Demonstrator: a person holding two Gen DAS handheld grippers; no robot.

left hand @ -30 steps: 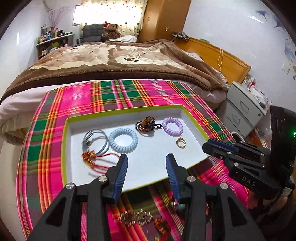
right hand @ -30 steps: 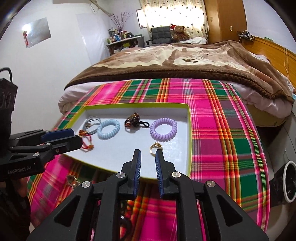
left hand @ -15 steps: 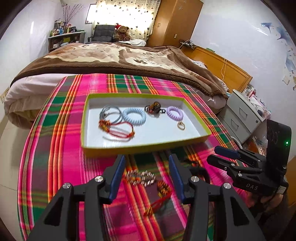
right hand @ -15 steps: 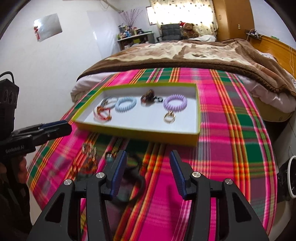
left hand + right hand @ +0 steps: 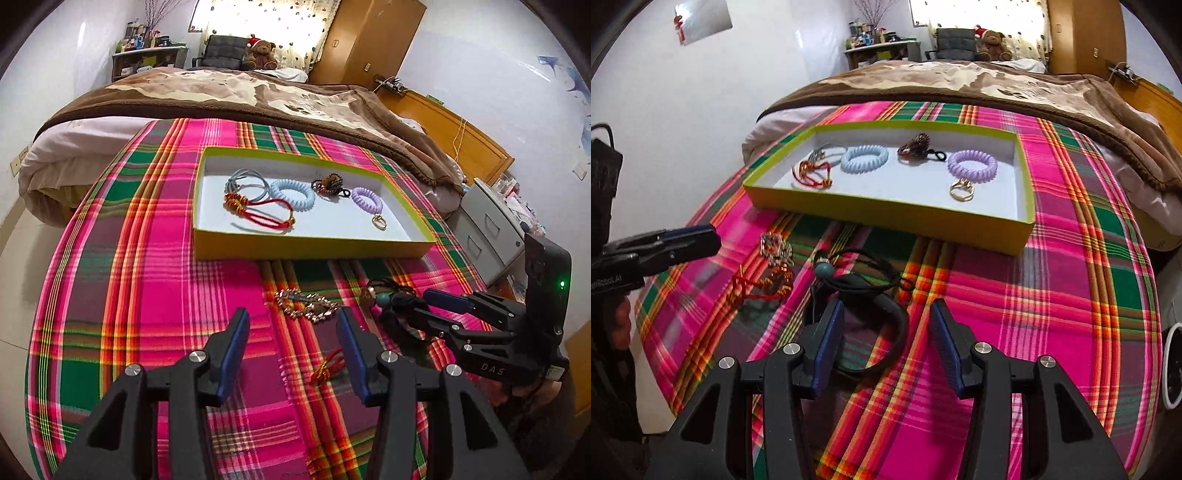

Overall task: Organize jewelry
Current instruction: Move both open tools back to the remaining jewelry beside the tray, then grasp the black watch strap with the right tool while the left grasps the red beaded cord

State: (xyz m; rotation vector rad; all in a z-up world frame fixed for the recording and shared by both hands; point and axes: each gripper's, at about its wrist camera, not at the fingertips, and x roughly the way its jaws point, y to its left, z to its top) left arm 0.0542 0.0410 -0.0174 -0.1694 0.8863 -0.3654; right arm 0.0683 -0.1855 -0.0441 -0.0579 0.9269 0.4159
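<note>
A yellow-green tray (image 5: pixel 314 250) (image 5: pixel 886 216) on the plaid cloth holds a red cord bracelet (image 5: pixel 258 212), a blue coil band (image 5: pixel 293 194), a purple coil band (image 5: pixel 972 164), a gold ring (image 5: pixel 961 189) and a beaded piece (image 5: pixel 916 144). In front of it lie a gold chain bracelet (image 5: pixel 308 304) (image 5: pixel 775 249), a red cord piece (image 5: pixel 327 367) (image 5: pixel 757 288), a black cord necklace with a teal bead (image 5: pixel 849 275) and a black band (image 5: pixel 886 343). My left gripper (image 5: pixel 293 343) is open and empty above the chain. My right gripper (image 5: pixel 886 336) is open over the black band.
The plaid cloth (image 5: pixel 147 277) covers a round table. A bed with a brown blanket (image 5: pixel 240 92) stands behind it. A grey drawer unit (image 5: pixel 491 229) stands at the right. A white wall (image 5: pixel 683 110) is to the left.
Both grippers have pulled back from the tray toward the table's near side. The right gripper went from nearly shut to open. The loose pieces in front of the tray came into view.
</note>
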